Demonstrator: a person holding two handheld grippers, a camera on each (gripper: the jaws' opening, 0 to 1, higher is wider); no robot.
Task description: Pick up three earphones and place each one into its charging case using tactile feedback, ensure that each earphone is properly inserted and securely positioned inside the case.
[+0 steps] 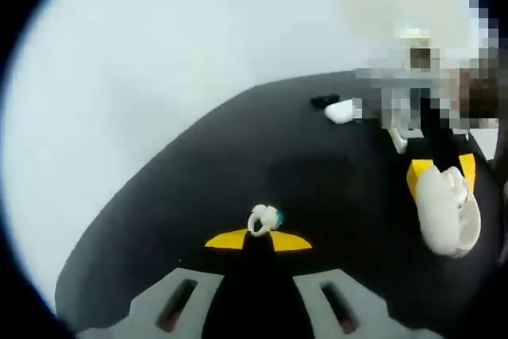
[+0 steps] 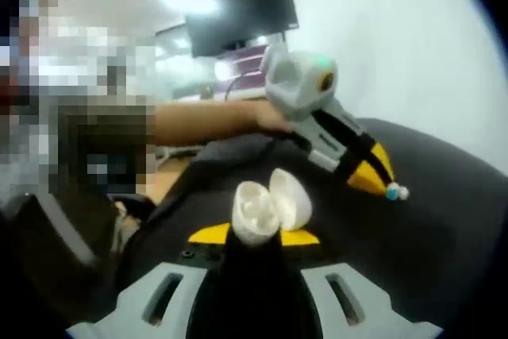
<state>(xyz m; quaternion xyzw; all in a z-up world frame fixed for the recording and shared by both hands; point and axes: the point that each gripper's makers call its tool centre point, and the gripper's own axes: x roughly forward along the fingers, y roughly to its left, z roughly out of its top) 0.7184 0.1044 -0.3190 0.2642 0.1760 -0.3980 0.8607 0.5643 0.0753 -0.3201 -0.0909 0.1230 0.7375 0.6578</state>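
Insertion step coming up: left gripper (image 1: 259, 237) pinches a white earbud (image 1: 263, 220), right gripper (image 2: 254, 236) clamps the open charging case (image 2: 268, 208), earbud tip at the case's 3 o'clock, needing alignment over the socket.

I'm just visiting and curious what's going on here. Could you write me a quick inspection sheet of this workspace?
Surface: black mat on a white table.
Job's things: white earphone with a teal tip, pinched in the left hand-held gripper; open white charging case held by the right hand-held gripper; another white earphone lying on the mat.
Clutter: small black item beside the lying earphone; cannot tell what it is.
Grippers: both shut on their loads, yellow-tipped.
Cables: nothing seen.
Surroundings: dark monitor by a white wall; a person's forearm.
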